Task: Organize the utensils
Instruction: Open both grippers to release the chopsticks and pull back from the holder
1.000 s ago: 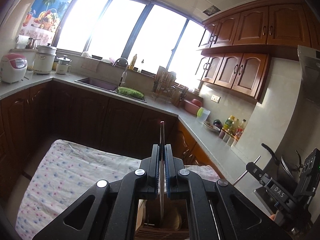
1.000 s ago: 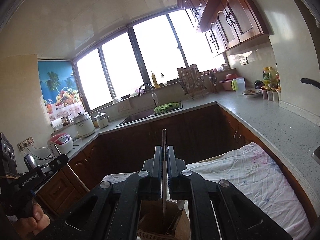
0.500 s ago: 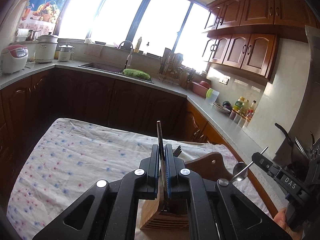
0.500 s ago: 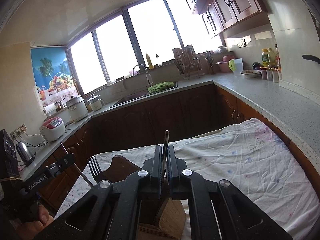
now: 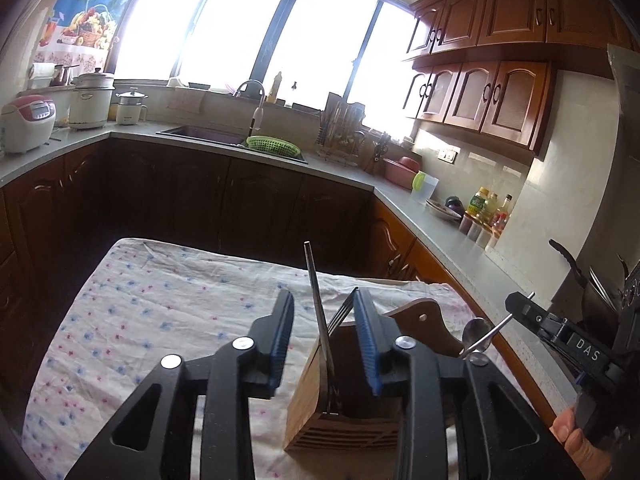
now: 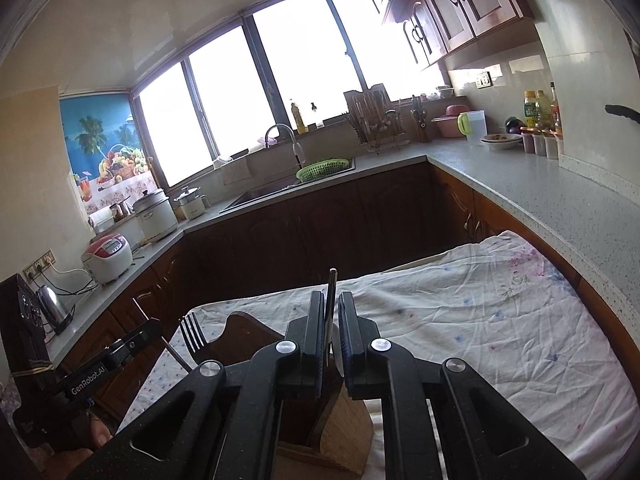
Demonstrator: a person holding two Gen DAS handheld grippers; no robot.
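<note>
A wooden utensil holder (image 5: 320,404) stands on the floral tablecloth (image 5: 160,312); it also shows in the right wrist view (image 6: 344,432). My left gripper (image 5: 324,340) is open above it. A metal utensil handle (image 5: 316,300) stands loose between its jaws, down in the holder beside a fork (image 5: 340,312). My right gripper (image 6: 330,332) is shut on a thin metal handle (image 6: 331,300) over the holder. In the left wrist view that gripper (image 5: 492,332) holds a spoon (image 5: 474,330). The fork (image 6: 192,336) shows at the left in the right wrist view.
The table sits in a U-shaped kitchen with grey counters (image 6: 560,188). A sink with a green basket (image 5: 272,146) lies at the back. Rice cookers (image 5: 28,124) stand at the left, bottles (image 5: 488,208) at the right. A kettle (image 6: 52,308) sits by the left gripper.
Both grippers tilted down toward the table and holder. My left gripper opened and let go of its utensil, which now stands in the holder. The right gripper stays shut.
</note>
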